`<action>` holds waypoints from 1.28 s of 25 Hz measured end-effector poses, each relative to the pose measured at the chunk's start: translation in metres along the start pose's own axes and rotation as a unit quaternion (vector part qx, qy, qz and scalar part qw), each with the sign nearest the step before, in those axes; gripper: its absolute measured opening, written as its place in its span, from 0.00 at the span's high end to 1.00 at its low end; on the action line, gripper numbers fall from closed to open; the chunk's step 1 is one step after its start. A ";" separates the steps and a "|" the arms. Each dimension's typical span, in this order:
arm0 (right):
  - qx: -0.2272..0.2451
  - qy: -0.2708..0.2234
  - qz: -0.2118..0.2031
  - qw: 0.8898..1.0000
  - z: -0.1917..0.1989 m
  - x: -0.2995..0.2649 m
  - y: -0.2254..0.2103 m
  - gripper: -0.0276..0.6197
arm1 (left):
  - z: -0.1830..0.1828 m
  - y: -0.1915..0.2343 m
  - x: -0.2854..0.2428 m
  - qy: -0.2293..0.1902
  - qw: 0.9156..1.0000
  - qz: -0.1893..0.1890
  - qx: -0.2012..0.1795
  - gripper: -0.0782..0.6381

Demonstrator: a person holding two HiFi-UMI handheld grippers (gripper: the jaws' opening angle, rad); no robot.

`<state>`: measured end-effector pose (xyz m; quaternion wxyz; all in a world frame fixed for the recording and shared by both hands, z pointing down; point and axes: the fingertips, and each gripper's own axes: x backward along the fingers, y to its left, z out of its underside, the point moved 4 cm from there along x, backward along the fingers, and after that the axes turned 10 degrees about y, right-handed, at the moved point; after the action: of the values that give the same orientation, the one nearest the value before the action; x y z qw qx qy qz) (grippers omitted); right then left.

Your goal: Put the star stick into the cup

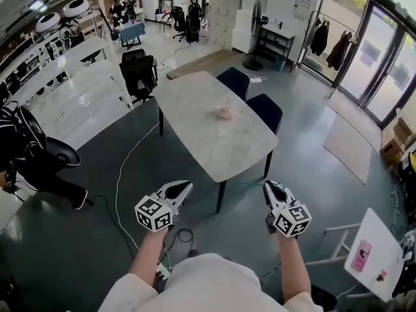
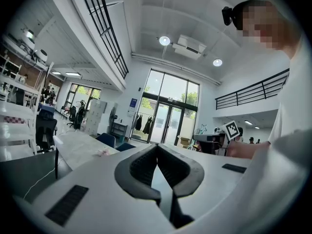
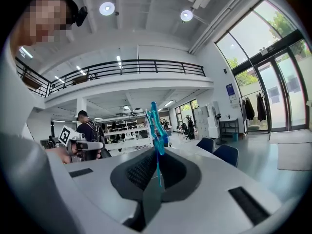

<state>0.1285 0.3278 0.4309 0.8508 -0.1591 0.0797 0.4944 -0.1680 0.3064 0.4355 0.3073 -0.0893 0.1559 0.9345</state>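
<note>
Although its lower stem is lost between the pads, the blue star stick (image 3: 157, 123) stands upright, pinched in the closed jaws of the right gripper (image 3: 156, 155), with its star head above them. The head view does not show it. The left gripper (image 2: 157, 149) has its jaws pressed together on nothing. Far ahead, on the grey table (image 1: 195, 103), a small pinkish object (image 1: 223, 113) is too blurred to identify, well apart from both grippers.

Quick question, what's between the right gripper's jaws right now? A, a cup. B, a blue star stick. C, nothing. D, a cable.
B: the right gripper has its jaws closed on the thin stem of the blue star stick, with the star standing above them.
</note>
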 end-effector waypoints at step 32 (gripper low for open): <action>-0.027 0.017 -0.018 0.999 -0.019 -0.139 -0.098 0.94 | -0.018 0.115 -0.118 0.022 0.999 -0.010 0.033 0.86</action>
<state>0.1444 0.1623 0.4727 0.8534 -0.1917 0.0782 0.4783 -0.1418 0.1480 0.4771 0.3161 -0.1014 0.1929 0.9233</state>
